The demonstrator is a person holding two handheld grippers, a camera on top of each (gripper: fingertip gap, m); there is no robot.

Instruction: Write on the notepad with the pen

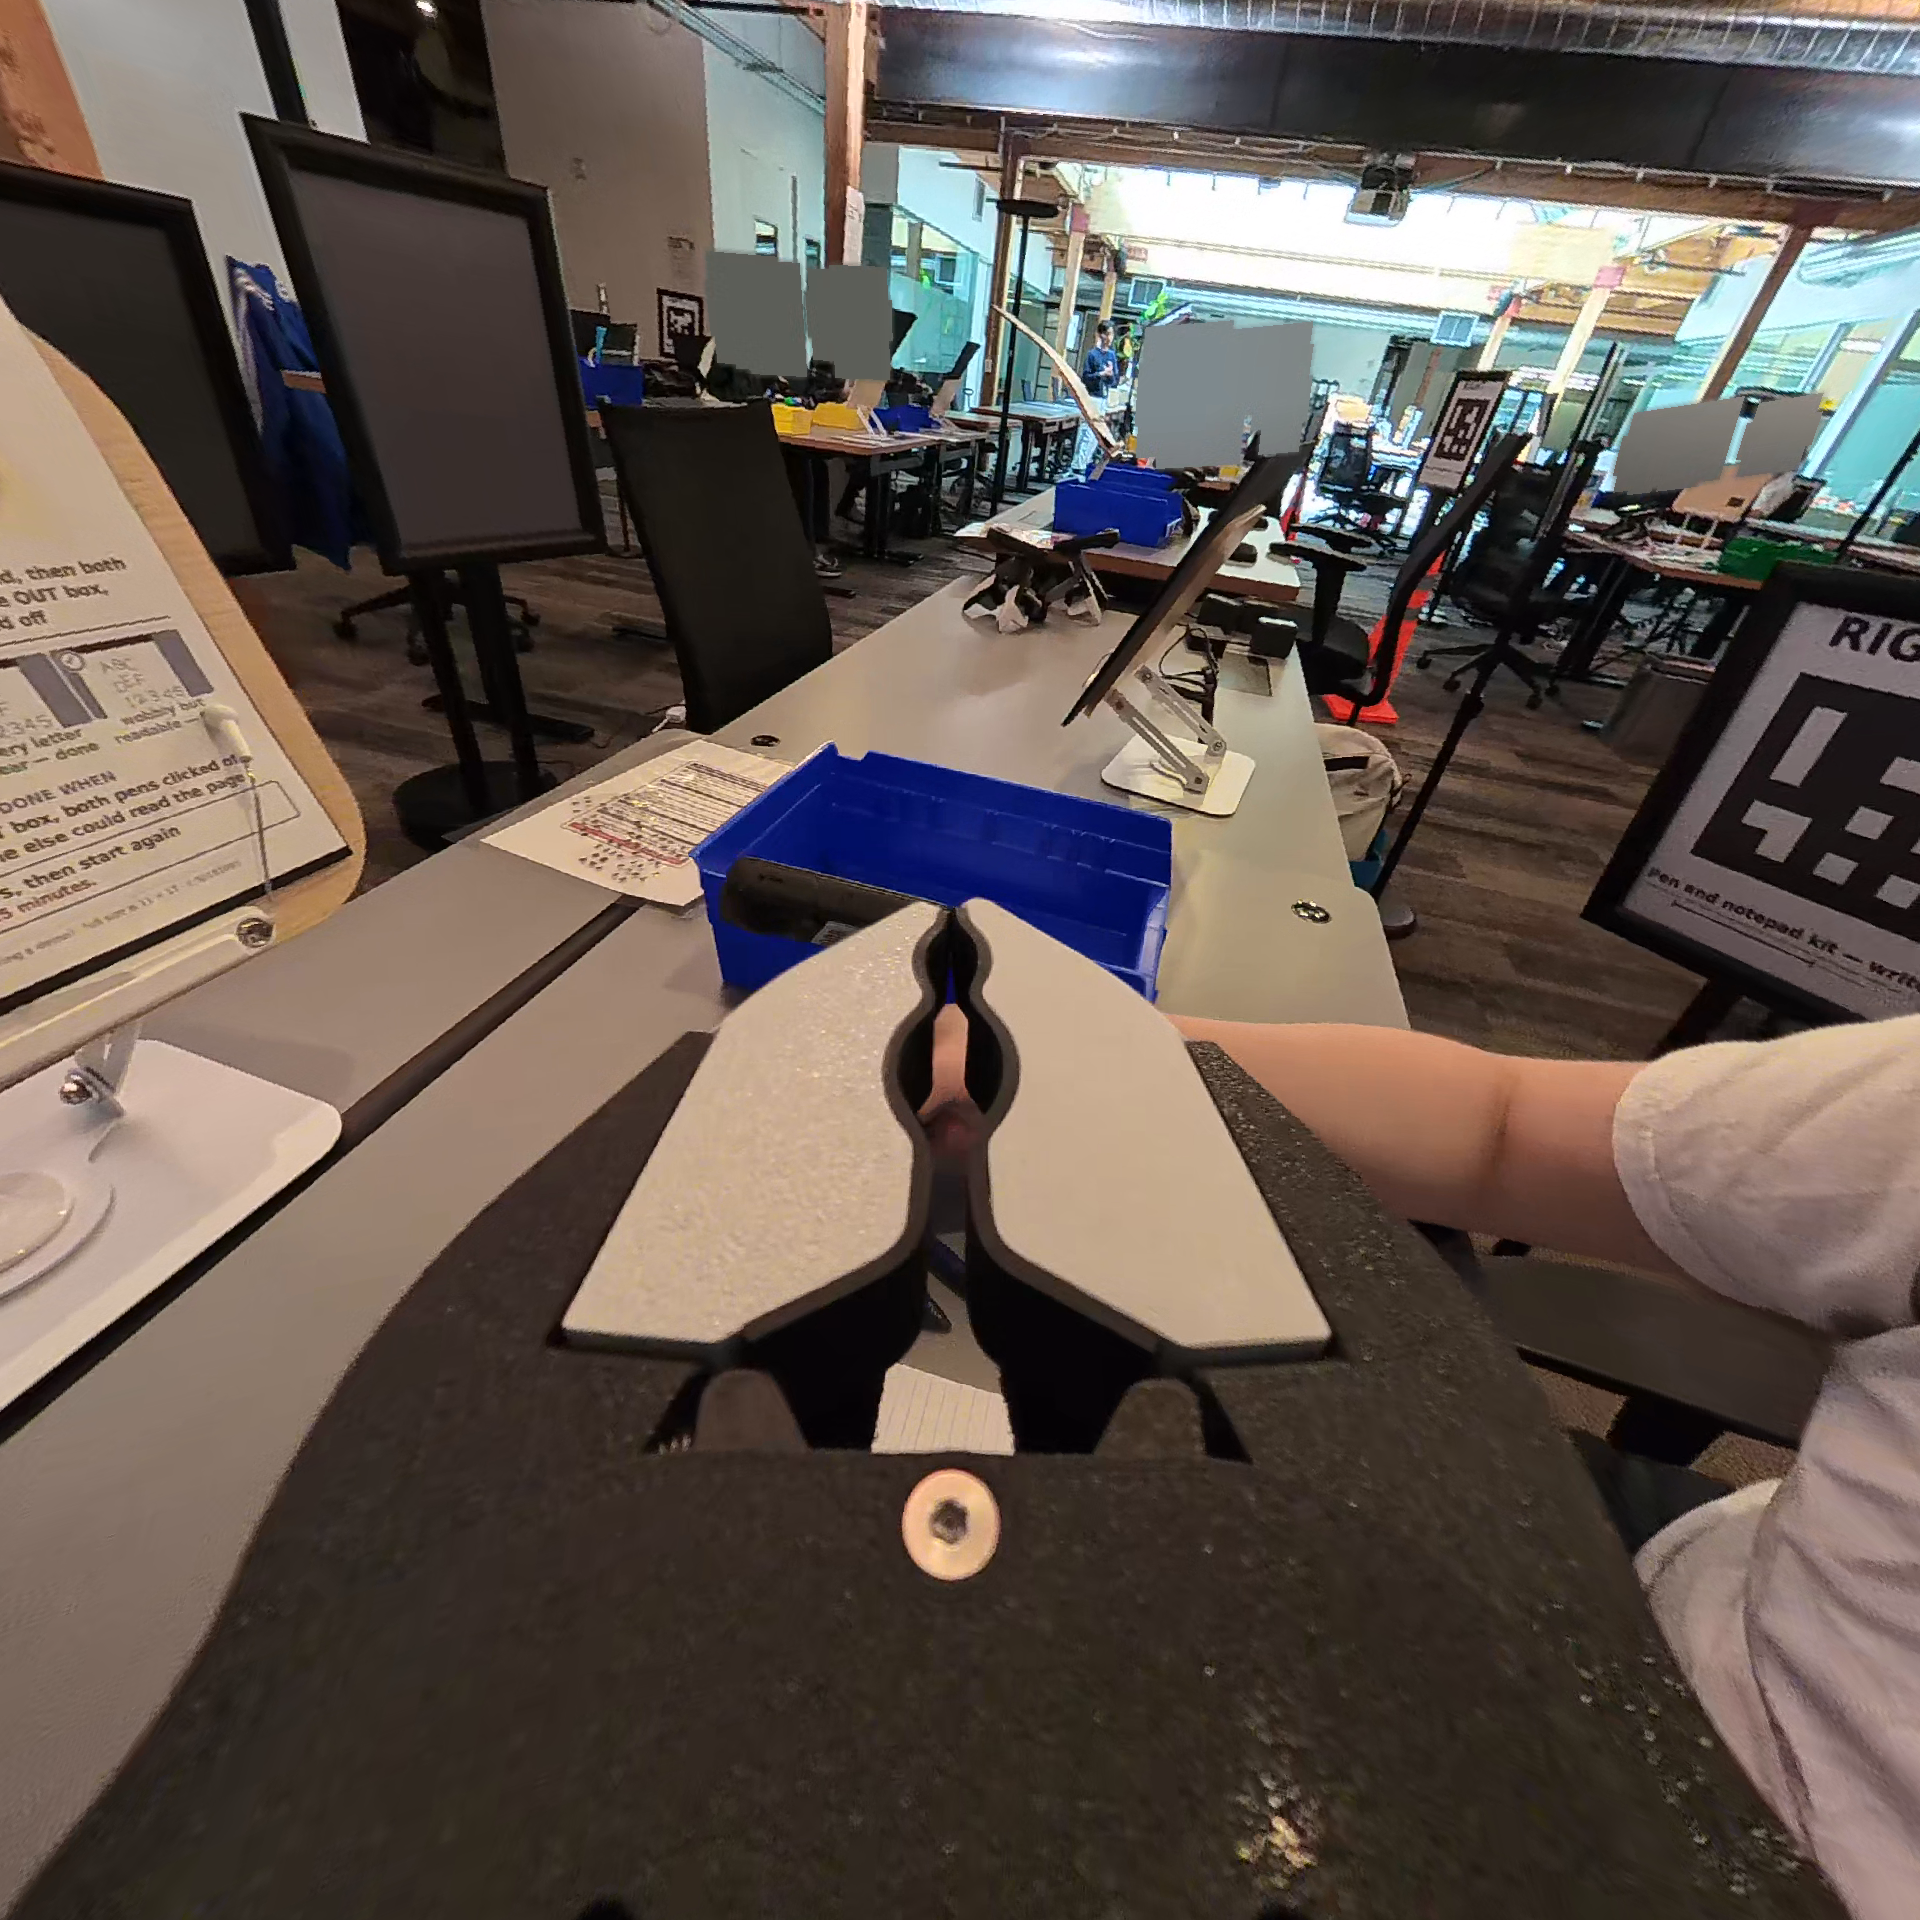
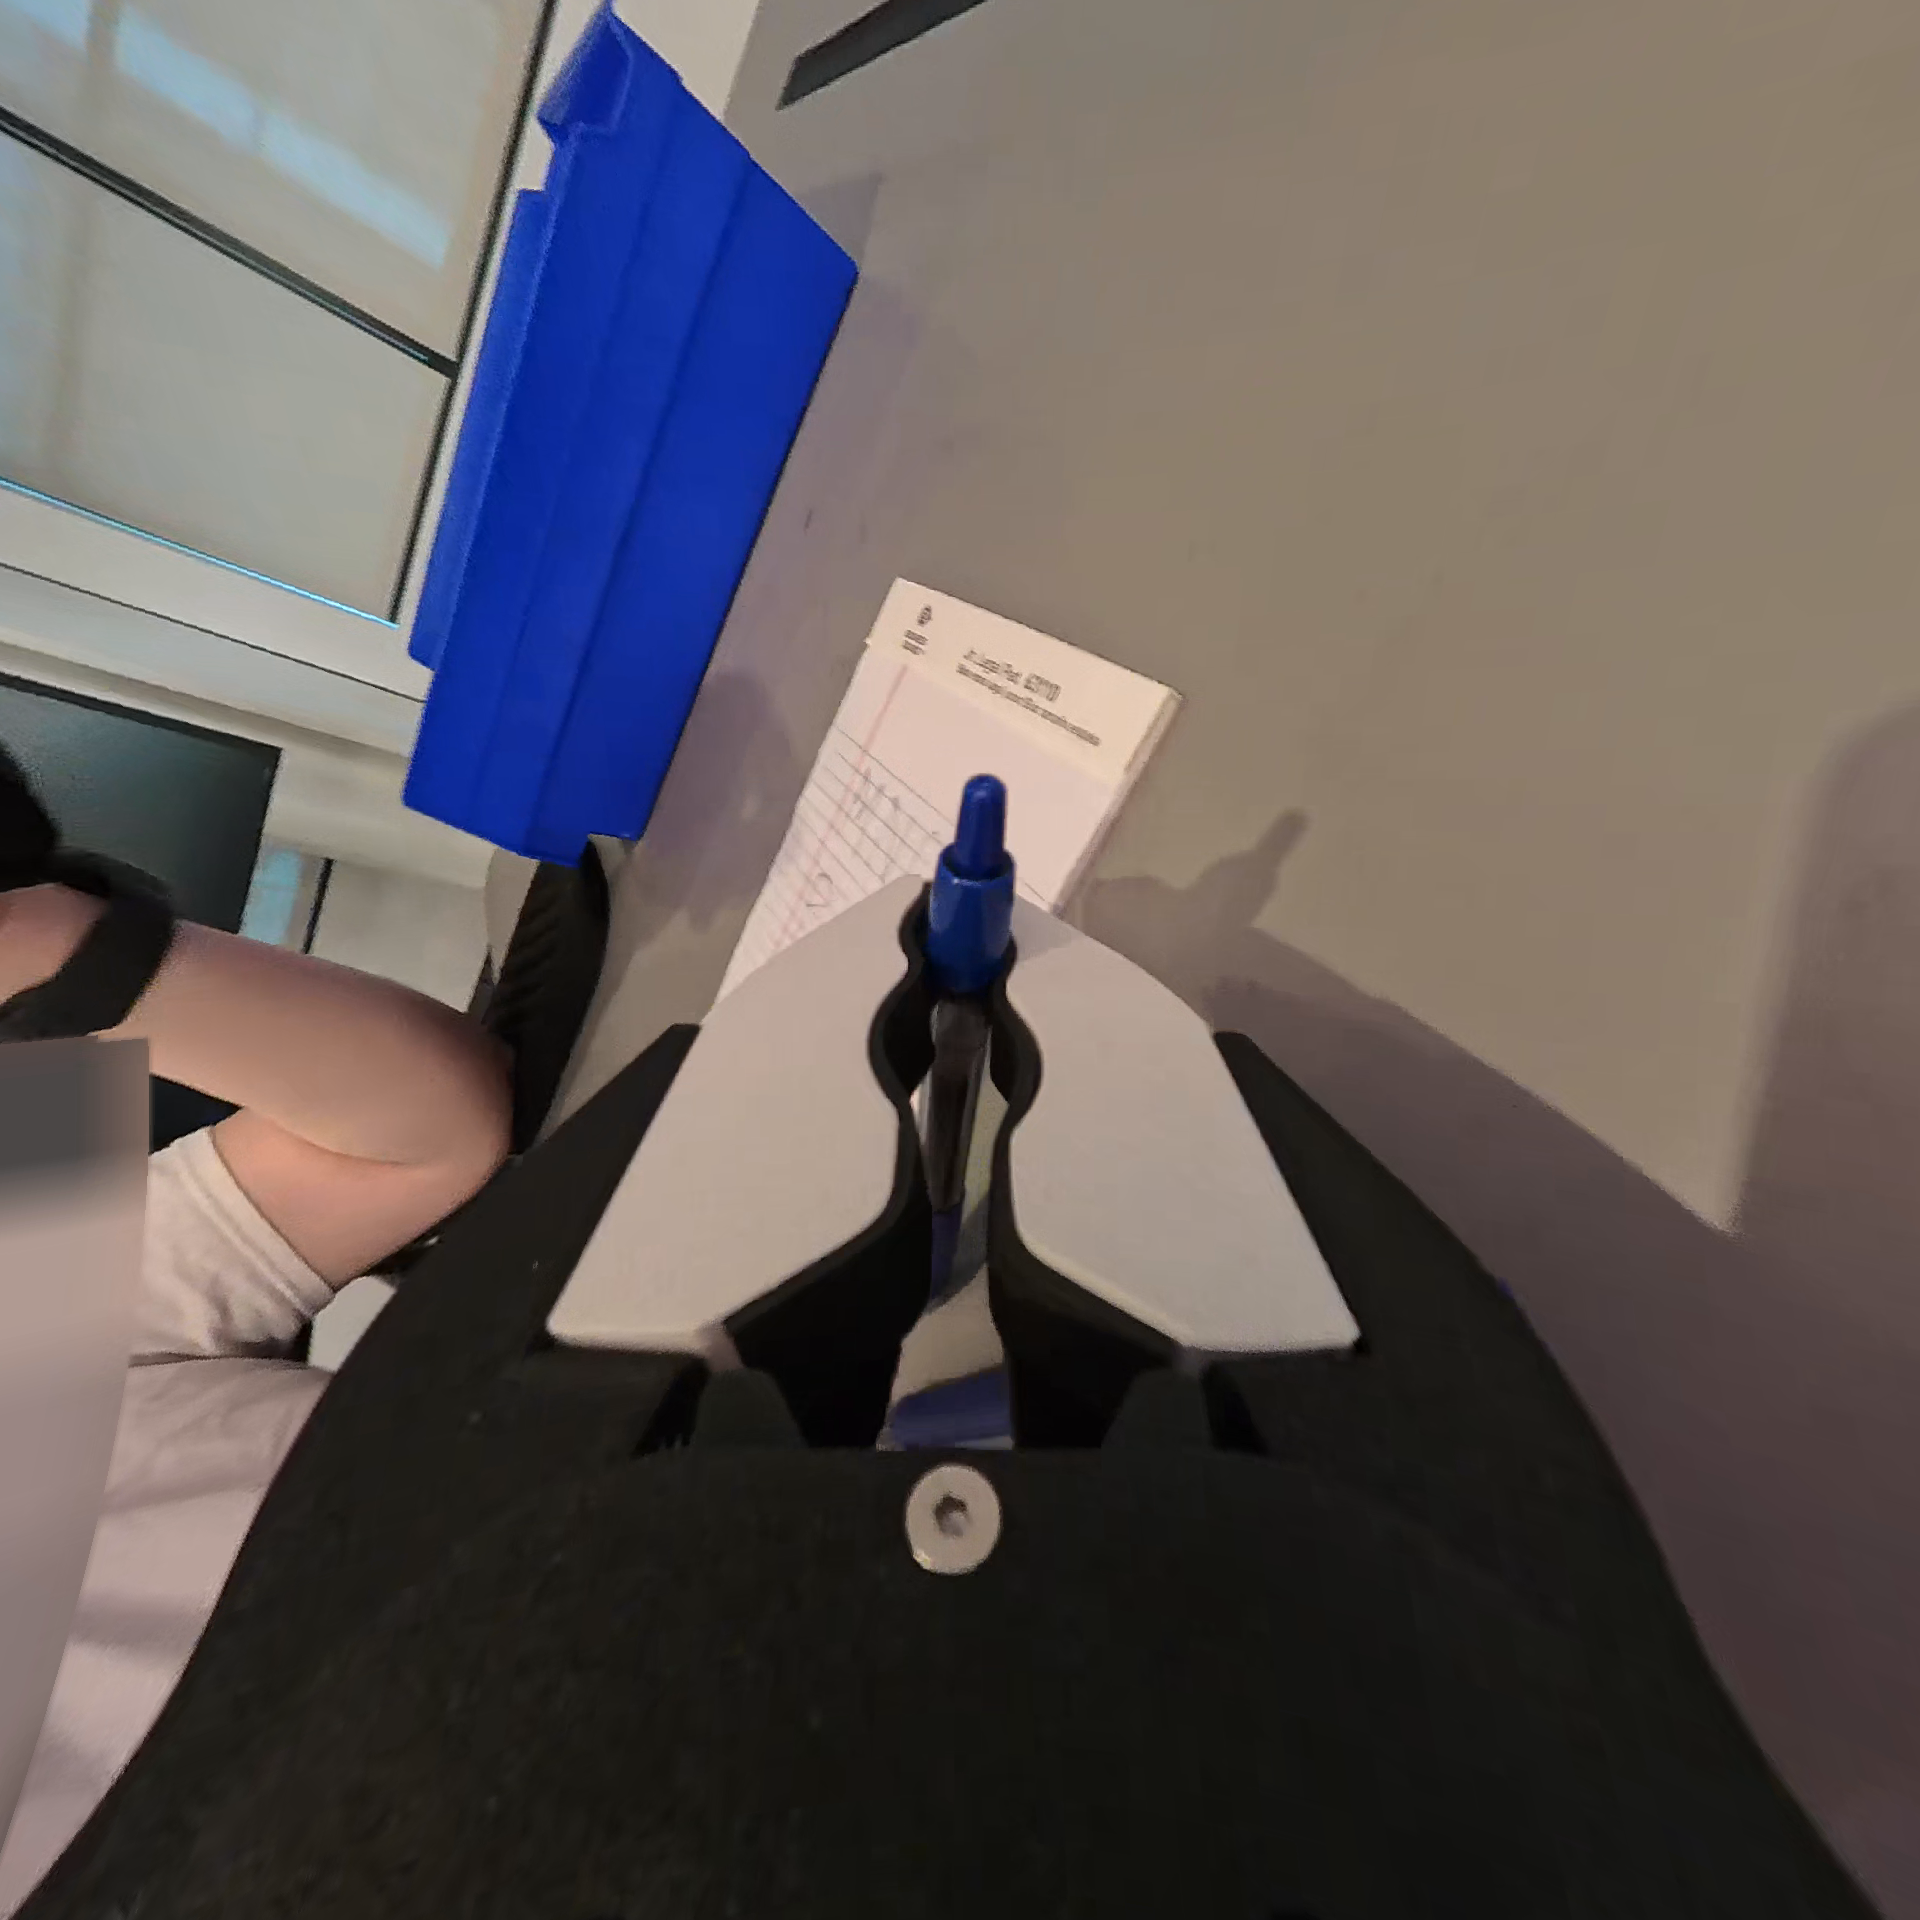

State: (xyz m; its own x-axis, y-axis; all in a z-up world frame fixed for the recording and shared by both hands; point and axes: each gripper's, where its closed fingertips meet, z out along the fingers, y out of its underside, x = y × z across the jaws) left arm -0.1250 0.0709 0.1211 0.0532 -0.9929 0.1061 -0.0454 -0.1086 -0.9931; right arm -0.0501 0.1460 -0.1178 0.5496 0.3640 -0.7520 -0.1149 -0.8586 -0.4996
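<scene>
My right gripper is shut on a pen with a clear barrel. The pen's blue end sticks out past the fingertips, over the near part of a white lined notepad. The notepad lies on the grey table and bears a few faint marks. My left gripper is shut, with nothing visible between its tips. Through the gap behind its fingers a strip of the lined notepad and a bit of blue pen show below. A person's bare forearm crosses just beyond the left gripper.
A blue plastic bin stands on the table just past the left gripper, with a black object inside. It also shows in the right wrist view, left of the notepad. An instruction board, a printed sheet and a tablet stand are nearby. The grippers' ends are close to 25 centimetres from one another.
</scene>
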